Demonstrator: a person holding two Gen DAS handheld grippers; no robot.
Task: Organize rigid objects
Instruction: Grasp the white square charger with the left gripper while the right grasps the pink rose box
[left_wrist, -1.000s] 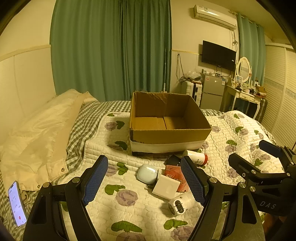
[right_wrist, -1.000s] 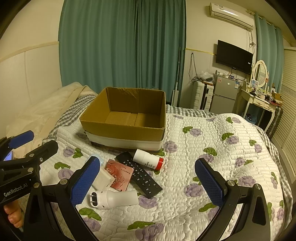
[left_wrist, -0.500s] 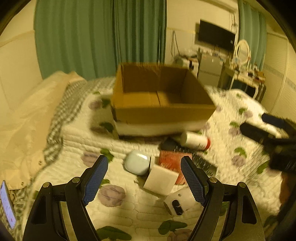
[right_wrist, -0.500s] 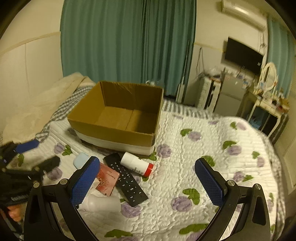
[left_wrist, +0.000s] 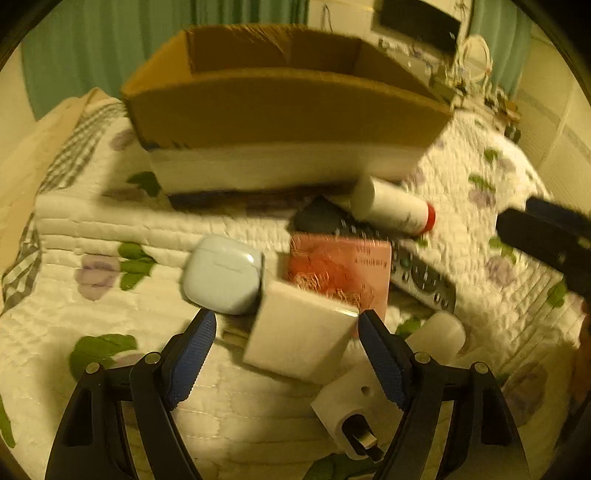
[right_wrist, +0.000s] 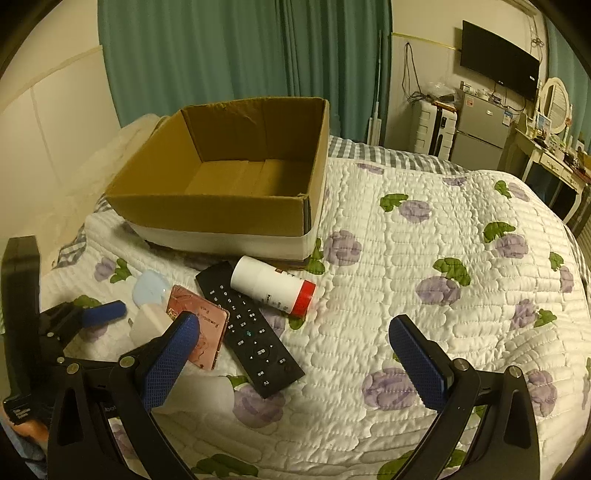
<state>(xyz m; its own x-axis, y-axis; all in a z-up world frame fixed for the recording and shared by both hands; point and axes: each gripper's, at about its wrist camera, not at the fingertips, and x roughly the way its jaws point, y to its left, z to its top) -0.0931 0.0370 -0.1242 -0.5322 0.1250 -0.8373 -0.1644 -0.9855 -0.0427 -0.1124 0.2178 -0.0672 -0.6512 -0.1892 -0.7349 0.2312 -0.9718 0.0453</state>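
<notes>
An open cardboard box (right_wrist: 207, 210) stands on the quilted bed, empty inside; it also fills the top of the left wrist view (left_wrist: 280, 110). In front of it lie a white bottle with a red cap (right_wrist: 273, 286), a black remote (right_wrist: 251, 332), a pink booklet (left_wrist: 340, 269), a pale blue earbud case (left_wrist: 221, 275), a white block (left_wrist: 299, 332) and a white handheld device (left_wrist: 388, 384). My left gripper (left_wrist: 286, 354) is open, low over the bed, with the white block between its fingers. My right gripper (right_wrist: 295, 365) is open above the remote's near end.
The bed (right_wrist: 424, 258) carries a white quilt with purple flowers. A cream duvet (right_wrist: 74, 184) lies at the left by the headboard wall. Green curtains (right_wrist: 240, 55) hang behind; a fridge (right_wrist: 476, 129), a TV and a dresser stand at the far right.
My left gripper has moved forward and down to the pile, so the white block now sits between its fingers. My right gripper has moved a little closer to the remote. Both stay open.
</notes>
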